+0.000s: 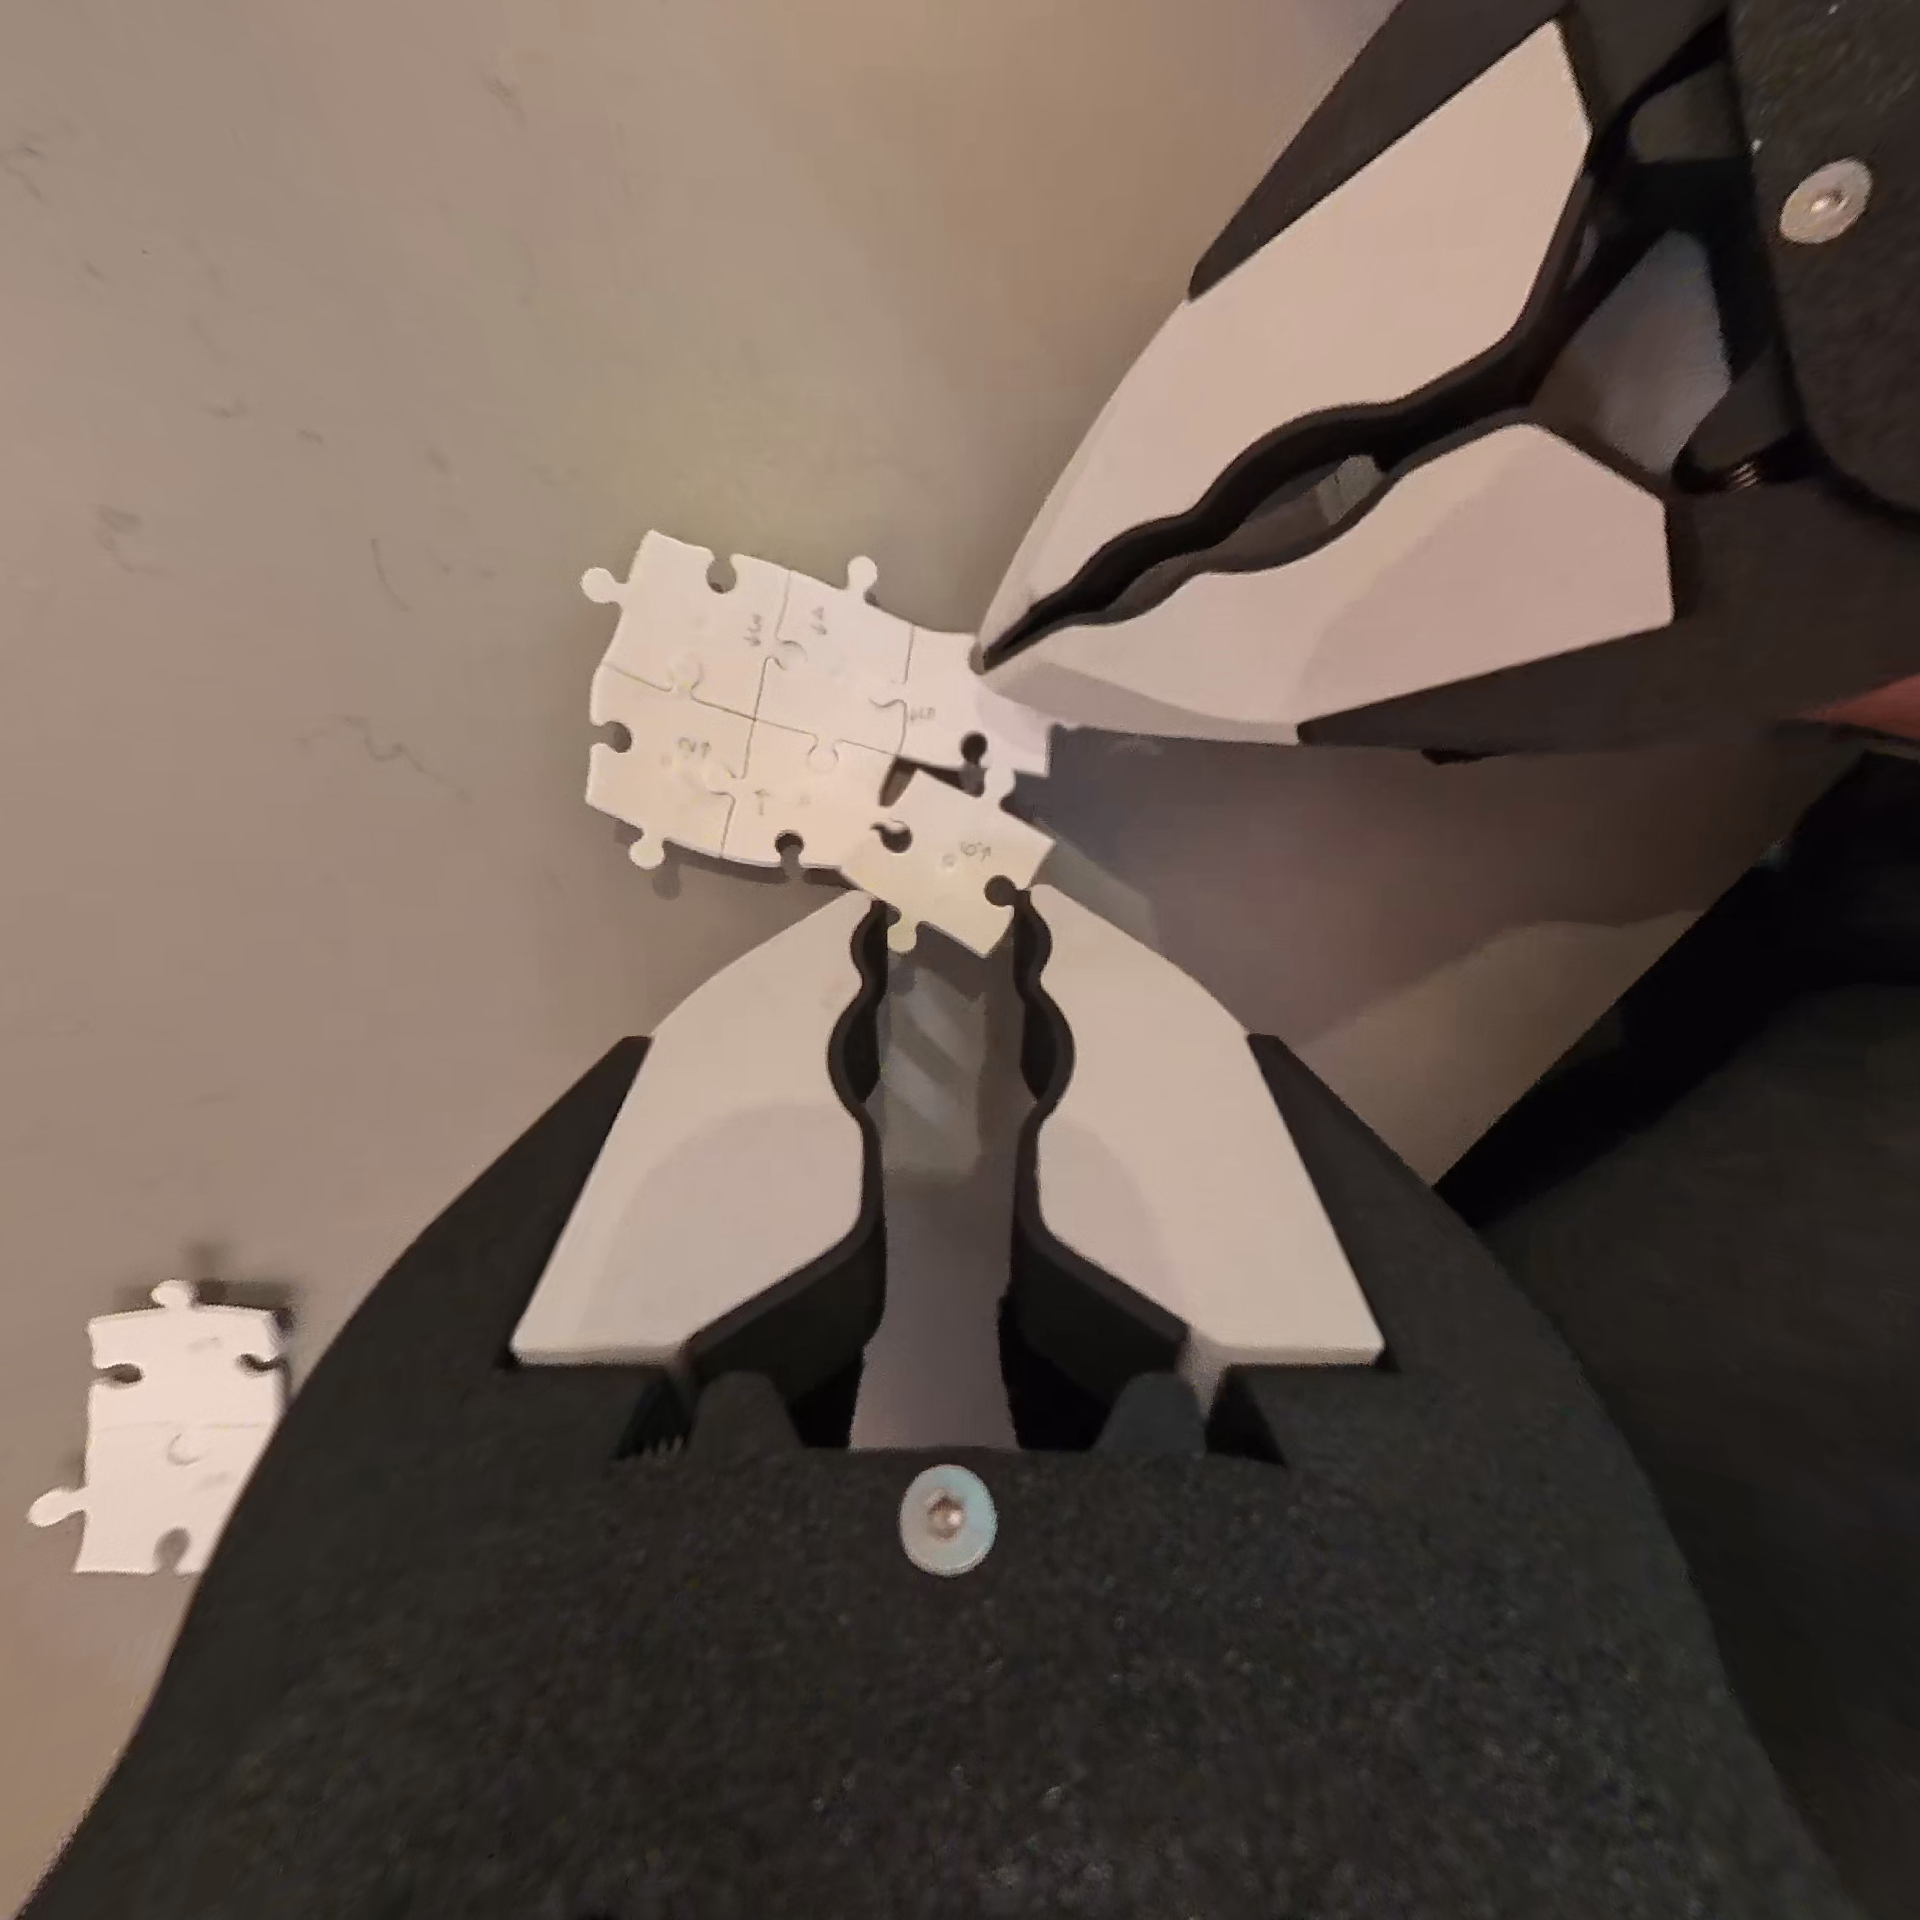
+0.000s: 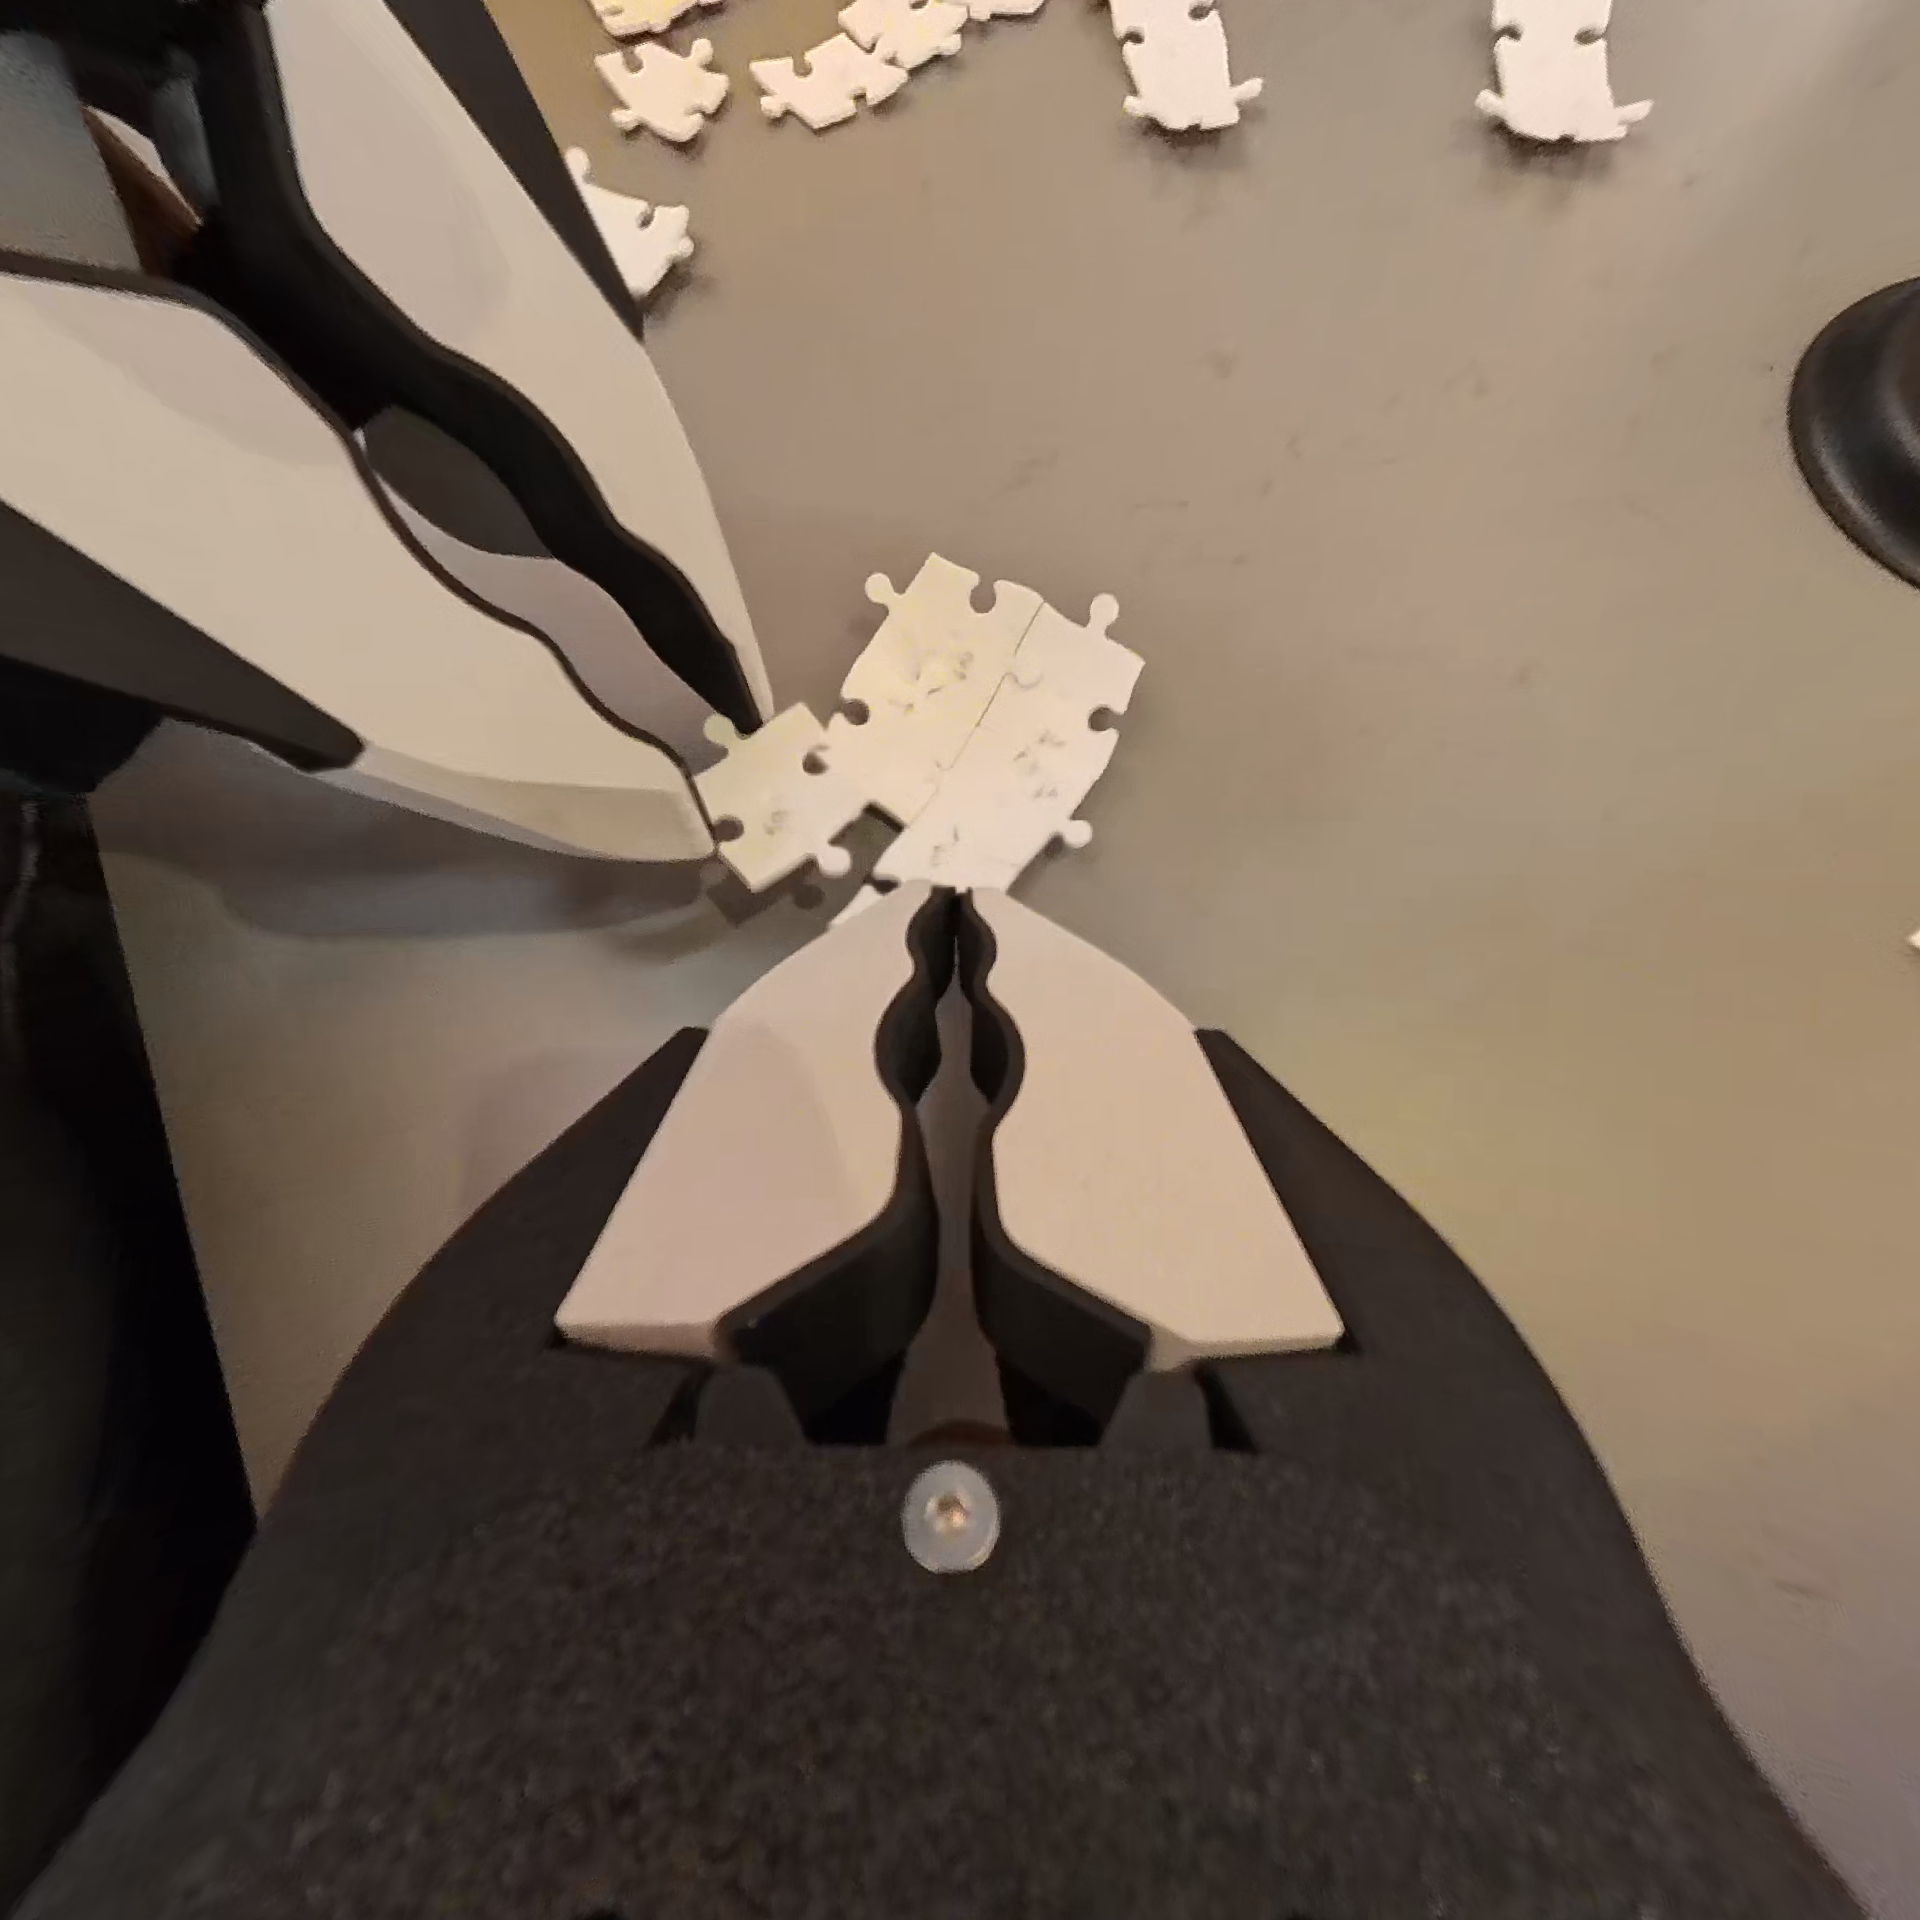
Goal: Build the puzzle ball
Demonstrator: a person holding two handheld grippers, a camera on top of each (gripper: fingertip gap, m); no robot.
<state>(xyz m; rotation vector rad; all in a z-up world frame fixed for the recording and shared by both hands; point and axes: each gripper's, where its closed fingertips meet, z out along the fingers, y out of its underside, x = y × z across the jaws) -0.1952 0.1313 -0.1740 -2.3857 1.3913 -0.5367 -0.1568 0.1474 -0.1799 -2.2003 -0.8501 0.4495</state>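
White plastic throughout: a curved patch (image 1: 748, 717) of joined puzzle bits held just above the grey table (image 1: 312, 416), and a single piece (image 1: 956, 862) tilted against its corner.

Left gripper (image 1: 951, 920): clamped across the single piece, jaws parted only by its width. Right gripper (image 1: 987, 655): pressed together on the patch's edge, coming in from 2 o'clock in the left wrist view.

Seen along the left fingers, patch at 11 o'clock from the held piece, long axis running roughly 9 to 3 and dipping slightly toward 4. Single piece overlapping the patch's 5 o'clock corner, riding on top and skewed, so probably not yet locked in. In the right wrist view, same piece (image 2: 779, 800) at 8 o'clock of the patch (image 2: 987, 727), left gripper (image 2: 717, 774) reaching in from 9.

Judged the fitting step, early in the build: needs the piece turned square to the patch's edge, then pushed toward 11 until tab meets notch. Left gripper the nearer one for that; right only steadying.

Spare pieces (image 2: 1174, 73) scattered at 12 o'clock, well apart; a joined pair (image 1: 177, 1423) at 8 o'clock in the left view.
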